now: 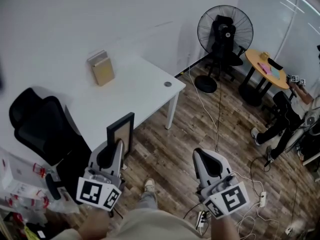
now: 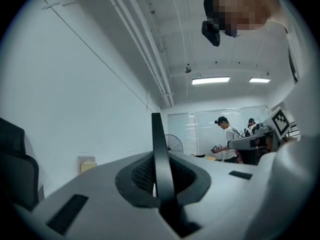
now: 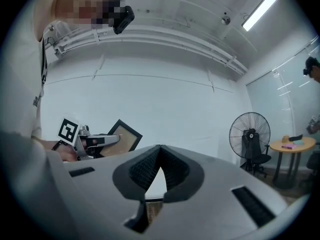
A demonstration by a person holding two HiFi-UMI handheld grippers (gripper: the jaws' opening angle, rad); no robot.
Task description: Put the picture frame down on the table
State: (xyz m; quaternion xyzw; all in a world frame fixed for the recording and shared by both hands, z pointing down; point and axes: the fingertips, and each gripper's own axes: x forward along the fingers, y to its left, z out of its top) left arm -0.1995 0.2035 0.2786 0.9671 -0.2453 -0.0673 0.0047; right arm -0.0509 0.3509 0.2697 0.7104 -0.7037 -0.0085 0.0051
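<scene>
The picture frame (image 1: 121, 133) is black with a tan inside and stands upright, held off the table's front edge over the floor. My left gripper (image 1: 116, 146) is shut on its lower edge. In the left gripper view the frame (image 2: 157, 131) shows edge-on as a thin dark bar pinched between the jaws of the left gripper (image 2: 161, 170). My right gripper (image 1: 200, 155) hovers over the wooden floor to the right, shut with nothing in it. In the right gripper view its tips (image 3: 160, 148) touch, and the frame (image 3: 125, 138) shows at the left.
The white table (image 1: 140, 91) lies ahead with a tan box (image 1: 101, 68) at its back and a cable hole (image 1: 167, 84). A black office chair (image 1: 42, 129) is at the left. A standing fan (image 1: 225, 34), a round table (image 1: 267, 69), a seated person (image 1: 287, 119) and floor cables (image 1: 250, 184) are on the right.
</scene>
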